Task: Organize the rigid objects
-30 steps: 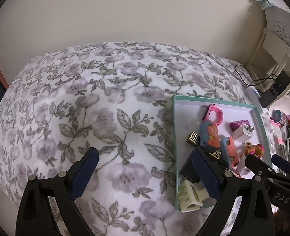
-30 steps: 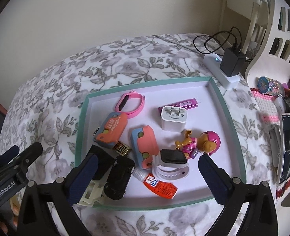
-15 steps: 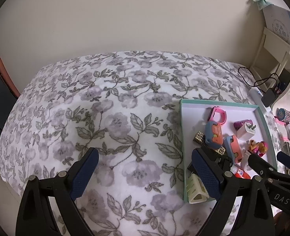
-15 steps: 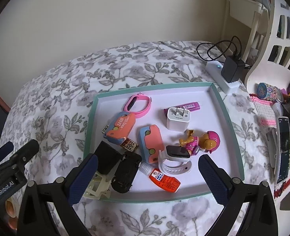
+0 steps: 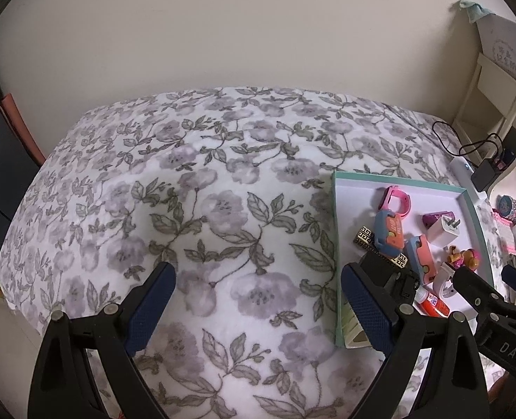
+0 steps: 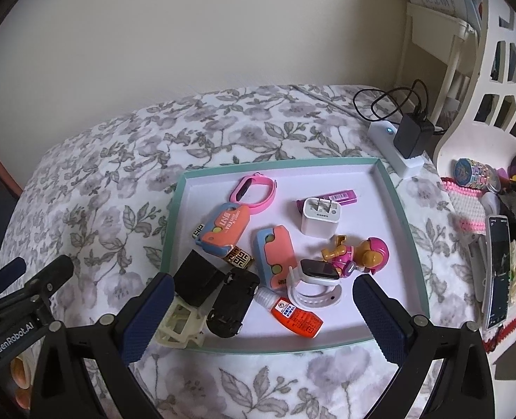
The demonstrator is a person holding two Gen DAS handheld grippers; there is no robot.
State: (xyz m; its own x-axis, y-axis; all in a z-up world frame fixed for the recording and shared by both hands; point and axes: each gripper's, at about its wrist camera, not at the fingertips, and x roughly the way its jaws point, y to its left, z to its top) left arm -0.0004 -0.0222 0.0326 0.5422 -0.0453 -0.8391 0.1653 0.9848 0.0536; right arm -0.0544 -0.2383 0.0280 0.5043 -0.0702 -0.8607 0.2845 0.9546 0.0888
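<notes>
Now both the left hand-held gripper [image 5: 258, 300] and the right hand-held gripper [image 6: 263, 309] are drawn back, open and empty, from the filled tray [image 6: 402, 209]; sorting appears finished.

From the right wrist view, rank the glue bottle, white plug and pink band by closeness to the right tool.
1. Glue bottle, tray's near edge, just ahead of the right tool.
2. White plug, mid-tray, right of centre.
3. Pink band, far side, left of the plug.

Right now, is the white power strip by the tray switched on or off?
On, it seems: a small blue light glows on the power strip, and a black adapter with its cable is plugged into it beside the tray.
</notes>
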